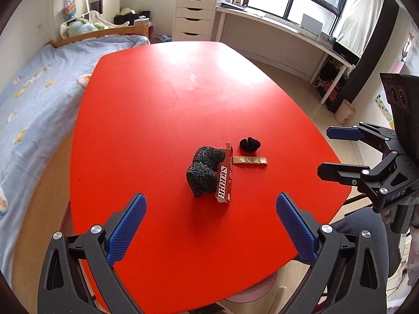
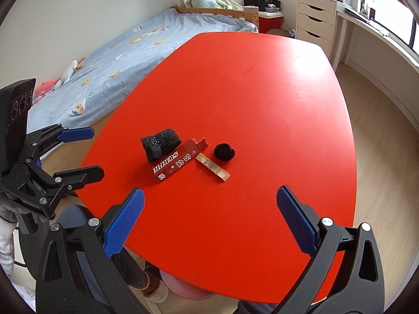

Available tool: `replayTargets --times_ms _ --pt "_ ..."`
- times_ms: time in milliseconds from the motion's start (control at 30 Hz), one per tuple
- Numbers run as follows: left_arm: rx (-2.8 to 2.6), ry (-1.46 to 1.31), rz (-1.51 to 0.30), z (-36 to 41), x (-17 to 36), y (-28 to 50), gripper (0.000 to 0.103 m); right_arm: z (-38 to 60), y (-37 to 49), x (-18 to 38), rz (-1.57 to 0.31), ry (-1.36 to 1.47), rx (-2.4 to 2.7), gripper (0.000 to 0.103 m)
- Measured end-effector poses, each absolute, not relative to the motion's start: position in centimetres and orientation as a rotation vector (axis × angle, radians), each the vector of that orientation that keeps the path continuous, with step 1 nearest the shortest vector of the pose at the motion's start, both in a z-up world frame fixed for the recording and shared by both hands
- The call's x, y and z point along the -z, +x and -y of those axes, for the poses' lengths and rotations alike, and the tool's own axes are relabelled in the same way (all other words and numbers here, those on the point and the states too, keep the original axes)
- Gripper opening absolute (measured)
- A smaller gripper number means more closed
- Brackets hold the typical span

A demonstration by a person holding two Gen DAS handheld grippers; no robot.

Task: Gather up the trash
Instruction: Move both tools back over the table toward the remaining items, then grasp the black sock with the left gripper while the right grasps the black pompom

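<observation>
Left wrist view shows the left hand-held gripper (image 1: 210,206) spread wide and empty at the bottom of the frame, over the red surface (image 1: 162,99). Just below frame centre lie a red carton (image 1: 224,176), a black patterned bundle (image 1: 204,172) touching its left side, a gold wrapper (image 1: 250,161) to its right and a small black clump (image 1: 250,144) above that. At the right edge, the right hand-held gripper (image 1: 324,153) is also spread, holding nothing.

Glossy red table (image 1: 162,110); printed cardboard box (image 1: 224,180); patterned cloth bundle (image 1: 203,172).
</observation>
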State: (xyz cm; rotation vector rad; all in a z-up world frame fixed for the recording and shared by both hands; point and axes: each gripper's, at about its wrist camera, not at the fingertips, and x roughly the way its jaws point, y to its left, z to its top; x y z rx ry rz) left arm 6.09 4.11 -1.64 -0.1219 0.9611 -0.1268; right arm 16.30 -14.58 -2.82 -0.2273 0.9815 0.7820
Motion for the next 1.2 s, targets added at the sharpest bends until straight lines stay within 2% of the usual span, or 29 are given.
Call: replayTargets --times_ms 567,733,867,900,933,967,1000,1033,1067,1100,1133,1200 --pt "0.134 -0.177 -1.093 -5.6 6.0 11.9 0.095 10.0 22.7 8.3 -1.09 -0.26 -0.739 0.099" --pt "0.132 -0.193 -1.105 -5.6 6.8 12.3 0.095 9.2 23.0 9.4 -1.105 -0.27 -0.745 0.092" --pt "0.135 -0.208 -1.106 -5.6 7.2 12.6 0.094 8.8 23.3 10.1 -1.119 -0.274 -0.743 0.079" --pt "0.138 -0.211 -1.104 -5.5 7.3 12.5 0.09 8.7 23.3 10.3 -1.12 -0.277 -0.745 0.073" --pt "0.14 -0.209 -1.106 -5.5 7.3 12.6 0.081 8.6 23.4 10.4 -1.12 -0.28 -0.744 0.07" --pt "0.138 -0.205 -1.109 -5.4 7.3 12.6 0.072 8.5 23.3 10.4 -1.115 -0.285 -0.738 0.061" --pt "0.14 -0.204 -1.112 -5.4 7.4 12.6 0.067 8.5 23.4 10.4 -1.111 -0.287 -0.739 0.056" --pt "0.149 -0.207 -1.113 -5.3 7.4 12.7 0.059 8.5 23.4 10.4 -1.109 -0.285 -0.744 0.053" --pt "0.154 -0.204 -1.115 -5.2 7.4 12.7 0.045 8.4 23.4 10.3 -1.107 -0.289 -0.748 0.045" --pt "0.15 -0.193 -1.118 -5.0 7.4 12.8 0.039 8.3 23.3 10.3 -1.104 -0.298 -0.749 0.034" --pt "0.146 -0.186 -1.118 -4.9 7.4 12.8 0.034 8.1 23.3 10.3 -1.102 -0.306 -0.751 0.027" --pt "0.148 -0.186 -1.117 -4.8 7.4 12.7 0.032 8.1 23.3 10.3 -1.1 -0.31 -0.756 0.024"
